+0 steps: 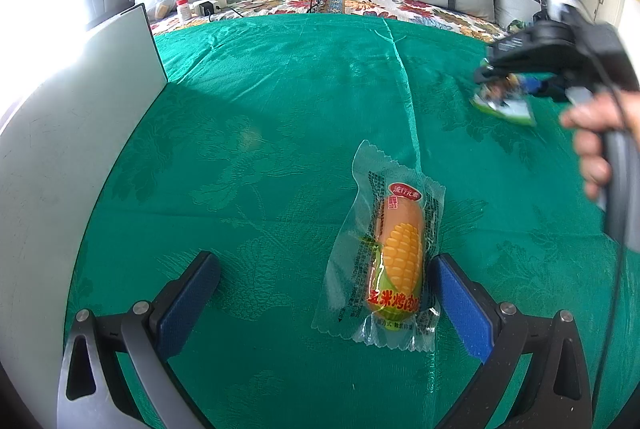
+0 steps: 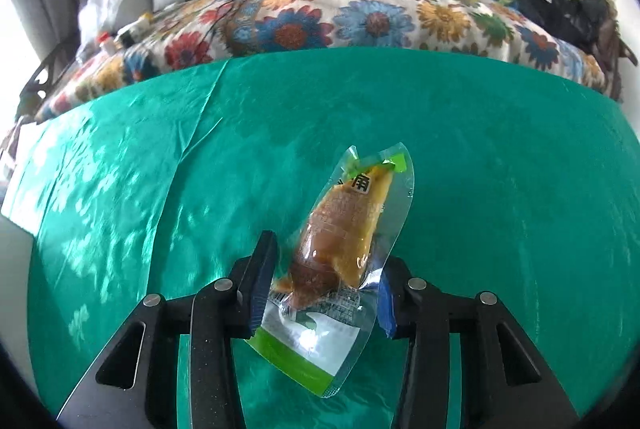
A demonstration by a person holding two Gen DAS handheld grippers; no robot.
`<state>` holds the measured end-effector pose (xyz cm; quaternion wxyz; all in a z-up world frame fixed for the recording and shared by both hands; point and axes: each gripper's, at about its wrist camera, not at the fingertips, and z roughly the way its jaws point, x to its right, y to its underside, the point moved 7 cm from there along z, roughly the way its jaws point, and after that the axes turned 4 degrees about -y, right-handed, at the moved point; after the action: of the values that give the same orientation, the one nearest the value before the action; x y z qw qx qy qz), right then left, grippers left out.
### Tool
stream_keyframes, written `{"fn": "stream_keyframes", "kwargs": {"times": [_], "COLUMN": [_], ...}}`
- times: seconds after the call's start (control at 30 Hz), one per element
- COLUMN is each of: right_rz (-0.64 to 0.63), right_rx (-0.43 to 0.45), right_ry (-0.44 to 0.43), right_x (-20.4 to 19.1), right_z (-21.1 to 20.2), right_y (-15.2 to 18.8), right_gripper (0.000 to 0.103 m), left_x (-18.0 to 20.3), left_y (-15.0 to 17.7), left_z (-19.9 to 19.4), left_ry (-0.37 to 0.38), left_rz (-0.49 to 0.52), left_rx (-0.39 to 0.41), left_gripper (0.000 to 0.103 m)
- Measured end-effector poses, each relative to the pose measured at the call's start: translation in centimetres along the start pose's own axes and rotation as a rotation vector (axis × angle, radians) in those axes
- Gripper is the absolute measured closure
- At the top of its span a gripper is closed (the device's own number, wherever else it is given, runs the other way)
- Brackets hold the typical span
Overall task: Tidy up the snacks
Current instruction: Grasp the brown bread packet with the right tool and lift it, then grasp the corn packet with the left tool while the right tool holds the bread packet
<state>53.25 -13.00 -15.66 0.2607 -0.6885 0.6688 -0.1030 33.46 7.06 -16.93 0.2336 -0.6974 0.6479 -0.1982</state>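
Two snack packets on a green cloth (image 1: 260, 109). The corn sausage packet (image 1: 384, 253), clear-wrapped with a yellow cob print, lies between the spread-apart fingers of the left gripper (image 1: 324, 293). The right gripper (image 2: 324, 285) clamps the green-edged bamboo shoot packet (image 2: 340, 249) above the cloth.

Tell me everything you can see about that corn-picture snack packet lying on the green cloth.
The corn sausage packet is a clear, crinkly plastic wrapper with zigzag-cut ends, sealed around an orange sausage printed with a yellow corn cob, green leaves and red Chinese lettering. It looks unopened and lies flat on the green cloth, lengthwise away from the camera. It sits between the open fingers of the left gripper, close beside the right-hand blue pad; whether they touch is unclear.
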Motion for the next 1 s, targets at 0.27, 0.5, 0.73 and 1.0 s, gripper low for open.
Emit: {"fn": "stream_keyframes", "kwargs": {"times": [0.27,0.5,0.73,1.0], "right_rz": [-0.043,-0.070,-0.074,0.003], "right_rx": [0.009,0.024,0.070,0.098], "right_ry": [-0.175,-0.221,-0.207,-0.285], "right_x": [2.5,3.3,4.3,5.3], "right_z": [-9.6,-16.5,-19.2,-19.5], "right_y": [9.5,19.6,24.9,25.2], "right_gripper": [0.071,0.071,0.071,0.071], "left_x": [0.0,0.1,1.1,2.3], "left_y": [0.0,-0.1,1.0,-1.2], "left_z": [0.1,0.1,-1.1,-1.9], "left_ry": [-0.003,-0.003,0.107,0.122], "left_rz": [0.001,0.003,0.125,0.193], "left_rx": [0.002,0.002,-0.095,-0.084], "left_gripper": [0.000,0.000,0.000,0.000]}}
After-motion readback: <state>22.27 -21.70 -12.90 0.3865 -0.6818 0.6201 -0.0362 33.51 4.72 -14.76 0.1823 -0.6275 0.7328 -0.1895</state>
